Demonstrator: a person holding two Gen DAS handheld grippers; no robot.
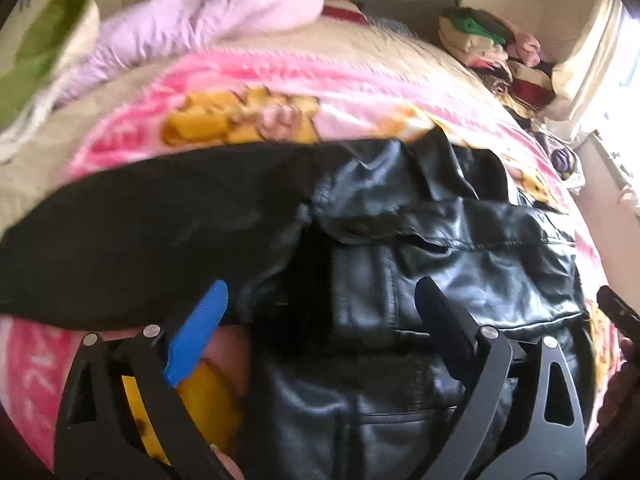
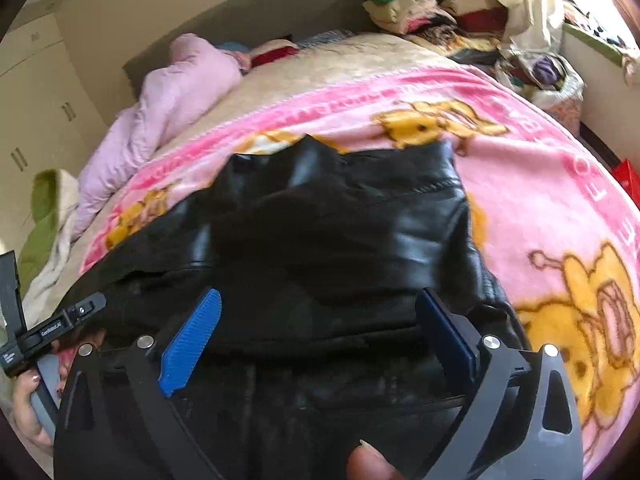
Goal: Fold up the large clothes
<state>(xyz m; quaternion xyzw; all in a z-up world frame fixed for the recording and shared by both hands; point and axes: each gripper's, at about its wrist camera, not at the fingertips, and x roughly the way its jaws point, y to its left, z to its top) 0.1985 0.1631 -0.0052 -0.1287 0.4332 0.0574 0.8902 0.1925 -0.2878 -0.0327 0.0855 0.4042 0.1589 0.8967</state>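
Left tool [image 1: 320, 320]: fingers apart, empty | right tool [image 2: 320, 328]: fingers apart, empty | black leather jacket [image 1: 440, 248]: on pink blanket [image 1: 280, 80], near bed edge.

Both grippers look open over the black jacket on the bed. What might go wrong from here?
1. The black leather jacket lies bunched and shiny, so a fold may slip or spring open.
2. It rests on the fuzzy pink blanket; the left gripper or right gripper, both open with nothing gripped, may pinch blanket along with jacket.
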